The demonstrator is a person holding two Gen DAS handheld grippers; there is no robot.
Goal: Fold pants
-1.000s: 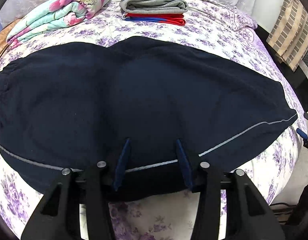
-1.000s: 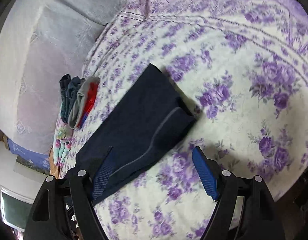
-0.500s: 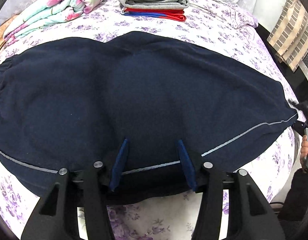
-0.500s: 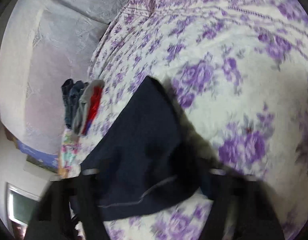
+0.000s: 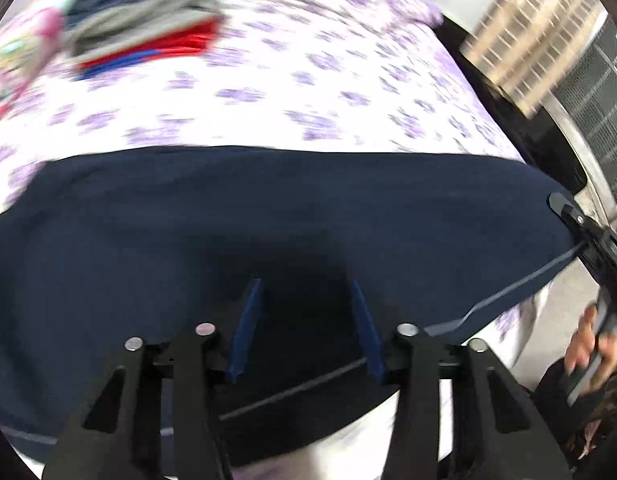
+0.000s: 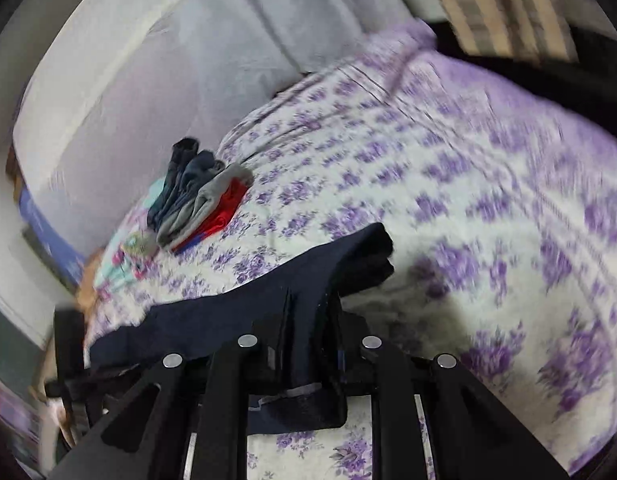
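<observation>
The navy pants lie lengthwise-doubled across the near edge of the bed, right gripper pinching the cuff, left gripper spread astride the near hem; crosswise folds remain.

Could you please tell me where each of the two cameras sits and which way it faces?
Left wrist: sits on the left claw, looking across the navy pants toward the pile of folded clothes; the person's right hand and right claw show at the right edge.
Right wrist: sits on the right claw, shut on the pants' leg end, looking along the bed toward the white curtain.
Both share the pants, the clothes pile and the flowered bedsheet.
</observation>
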